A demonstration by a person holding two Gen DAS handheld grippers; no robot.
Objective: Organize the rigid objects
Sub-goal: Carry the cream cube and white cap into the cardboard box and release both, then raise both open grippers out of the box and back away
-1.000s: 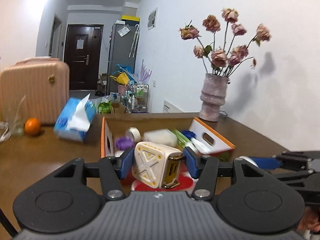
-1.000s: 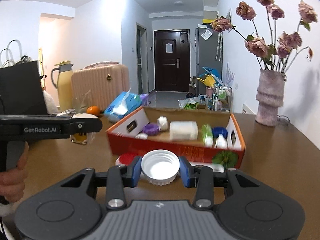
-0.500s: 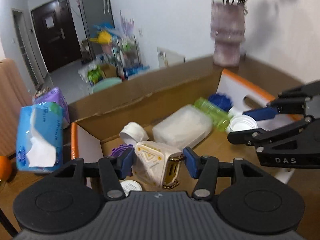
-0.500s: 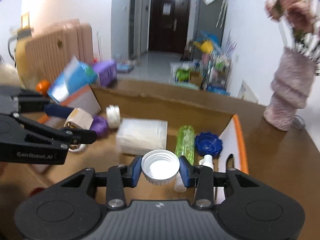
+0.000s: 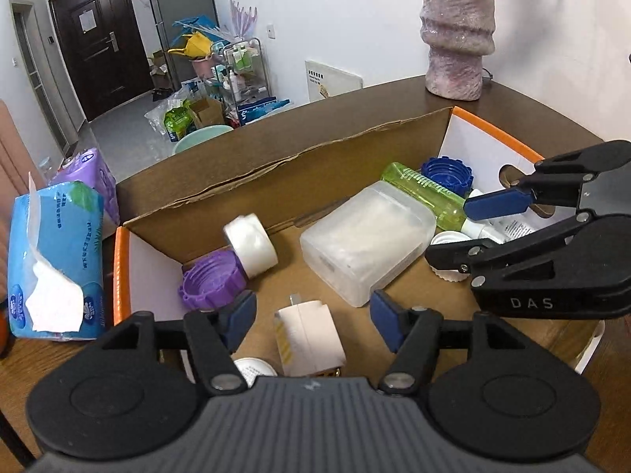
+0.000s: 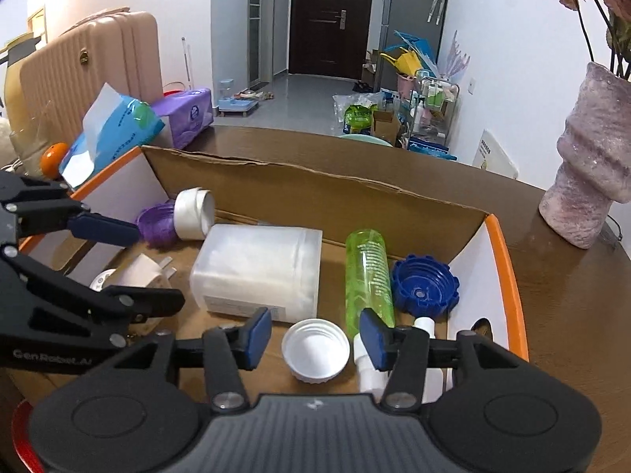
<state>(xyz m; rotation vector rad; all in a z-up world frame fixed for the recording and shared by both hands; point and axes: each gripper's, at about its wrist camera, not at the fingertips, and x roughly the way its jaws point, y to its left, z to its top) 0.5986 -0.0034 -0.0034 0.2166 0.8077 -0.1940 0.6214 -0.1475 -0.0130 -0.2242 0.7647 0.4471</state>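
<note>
Both grippers hang inside the orange-rimmed cardboard box (image 5: 122, 260) (image 6: 508, 276). My left gripper (image 5: 313, 321) (image 6: 157, 268) is opening. The cream plug adapter (image 5: 309, 339) (image 6: 146, 272) lies loose on the box floor between its blue pads, touching neither. My right gripper (image 6: 315, 339) (image 5: 449, 230) is opening too. The white cap (image 6: 315, 349) (image 5: 445, 240) rests mouth-up on the box floor between its fingers, with a small gap on each side.
The box also holds a clear plastic case (image 6: 256, 272), a green bottle (image 6: 368, 272), a blue cap (image 6: 424, 285), a purple cap (image 5: 213, 278) and a white roll (image 5: 252, 244). A tissue pack (image 5: 55, 260) stands left of the box, a vase (image 6: 591, 181) at the right.
Both grippers swung forward and down over the box, then widened. The adapter and the white cap, gripped before, have dropped free onto the box floor.
</note>
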